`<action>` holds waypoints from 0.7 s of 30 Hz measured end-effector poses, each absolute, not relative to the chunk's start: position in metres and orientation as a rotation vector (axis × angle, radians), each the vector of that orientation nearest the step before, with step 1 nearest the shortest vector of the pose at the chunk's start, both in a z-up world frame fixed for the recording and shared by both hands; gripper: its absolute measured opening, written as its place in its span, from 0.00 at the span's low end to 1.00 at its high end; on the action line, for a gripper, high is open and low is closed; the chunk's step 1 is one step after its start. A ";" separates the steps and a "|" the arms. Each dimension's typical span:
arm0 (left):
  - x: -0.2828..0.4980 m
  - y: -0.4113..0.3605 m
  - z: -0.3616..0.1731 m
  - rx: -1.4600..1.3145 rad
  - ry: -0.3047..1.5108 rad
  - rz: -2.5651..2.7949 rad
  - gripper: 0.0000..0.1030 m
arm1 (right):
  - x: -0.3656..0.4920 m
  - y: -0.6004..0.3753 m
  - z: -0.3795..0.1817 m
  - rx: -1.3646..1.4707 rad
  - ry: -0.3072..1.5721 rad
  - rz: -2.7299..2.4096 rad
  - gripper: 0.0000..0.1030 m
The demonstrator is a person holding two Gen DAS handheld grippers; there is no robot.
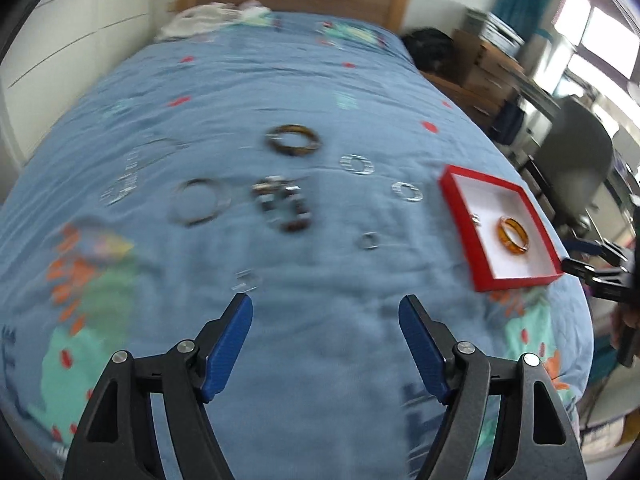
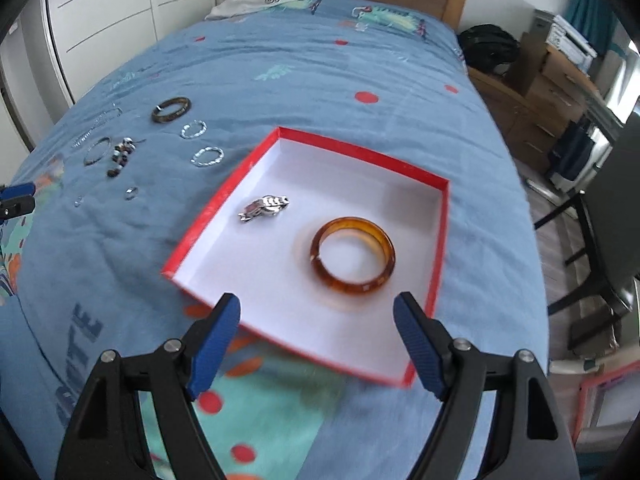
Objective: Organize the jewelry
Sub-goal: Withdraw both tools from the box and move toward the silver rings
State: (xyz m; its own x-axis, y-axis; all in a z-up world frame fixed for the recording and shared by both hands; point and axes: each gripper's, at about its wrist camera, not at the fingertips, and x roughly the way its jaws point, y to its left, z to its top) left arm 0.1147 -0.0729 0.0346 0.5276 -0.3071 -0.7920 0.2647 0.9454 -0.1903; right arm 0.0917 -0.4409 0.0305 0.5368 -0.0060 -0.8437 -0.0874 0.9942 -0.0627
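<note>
Both tools hover over the bed [image 1: 320,80] with jaws spread and nothing between them: the left tool [image 1: 326,316] over bare quilt, the right tool [image 2: 318,312] at the near rim of the red box [image 2: 440,216]. The box holds an amber bangle [image 2: 353,255] and, left of it, a silver charm [image 2: 265,207]. Left of the box, well apart from it, loose pieces lie on the quilt: a dark bangle [image 1: 293,141], a thin hoop [image 1: 197,201], a bead bracelet [image 1: 282,206], two sparkly rings [image 1: 357,164] [image 1: 407,191] and a small ring [image 1: 369,240]. Likely risks: the soft, wrinkled quilt lets thin rings sink, so closing pads may pinch fabric or flick a piece away; the beads may snag; a tool pressing the rim may tip the light box and spill its contents.
</note>
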 end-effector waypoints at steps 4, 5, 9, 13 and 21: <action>0.093 -0.025 0.042 -0.081 0.899 -0.270 0.72 | 0.061 -0.423 0.051 -0.084 0.962 0.022 0.76; 0.090 -0.016 0.044 -0.082 0.894 -0.256 0.72 | 0.053 -0.418 0.057 -0.070 0.947 0.017 0.76; 0.073 0.022 0.048 -0.089 0.878 -0.198 0.73 | 0.028 -0.391 0.076 -0.056 0.889 0.002 0.76; 0.055 0.056 0.054 -0.094 0.843 -0.156 0.80 | 0.009 -0.362 0.090 -0.040 0.835 -0.002 0.76; 0.021 0.102 0.061 -0.105 0.791 -0.086 0.84 | -0.018 -0.313 0.103 0.029 0.757 -0.010 0.76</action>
